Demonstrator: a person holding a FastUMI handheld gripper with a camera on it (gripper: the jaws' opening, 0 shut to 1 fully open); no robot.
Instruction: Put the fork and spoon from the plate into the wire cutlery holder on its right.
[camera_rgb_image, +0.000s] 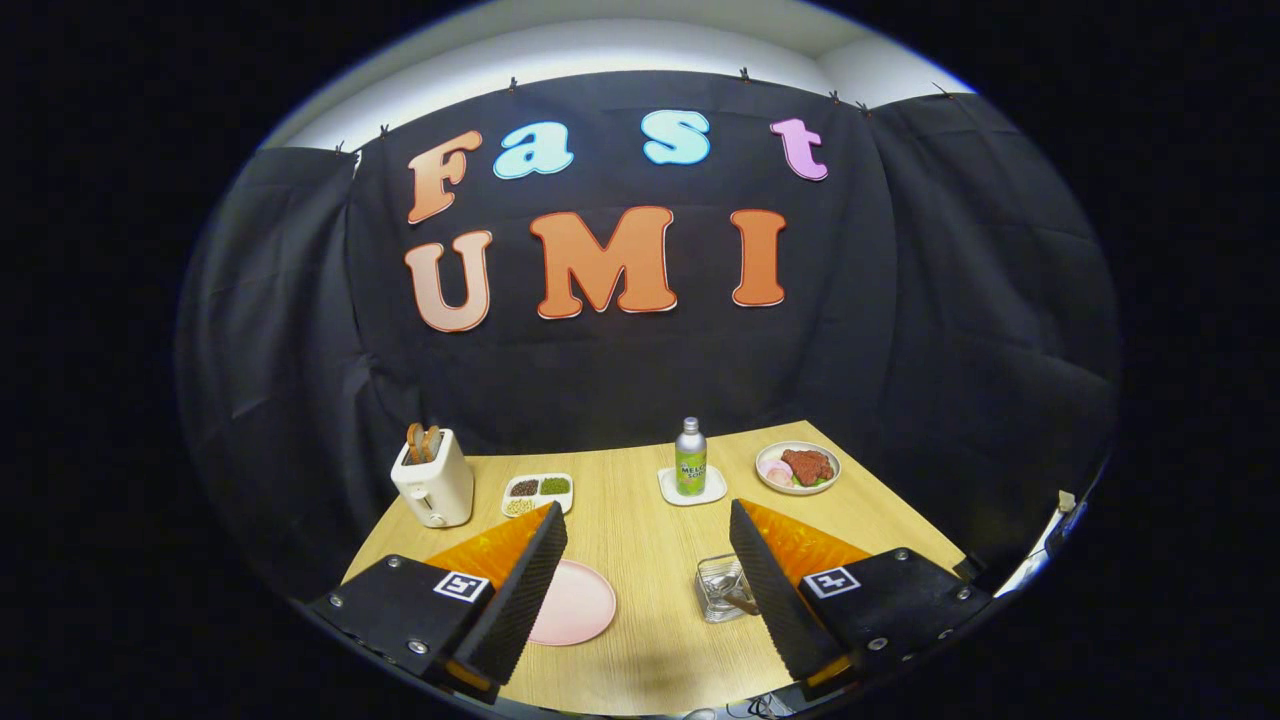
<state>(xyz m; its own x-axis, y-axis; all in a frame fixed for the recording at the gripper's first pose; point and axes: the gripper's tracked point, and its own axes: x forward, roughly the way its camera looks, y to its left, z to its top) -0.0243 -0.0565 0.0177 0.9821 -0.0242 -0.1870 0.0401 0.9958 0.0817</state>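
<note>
Bright, even overhead light on wooden table; soft, faint shadows only, one dim patch on the wood between the spread fingers of the gripper. Black cloth wall dim, folds barely readable. White strip above the cloth blown out. Small glare on bottle cap and on clear holder just ahead of the right finger. Strong fisheye bending toward edges; table edges curve. Centre sharp, finger bases slightly soft.

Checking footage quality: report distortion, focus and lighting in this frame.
Gripper view: strong fisheye bend, the table edges splay outward; bottle and toaster look sharp; even overhead light; a soft shadow on the wood between the open gripper's fingers.
</note>
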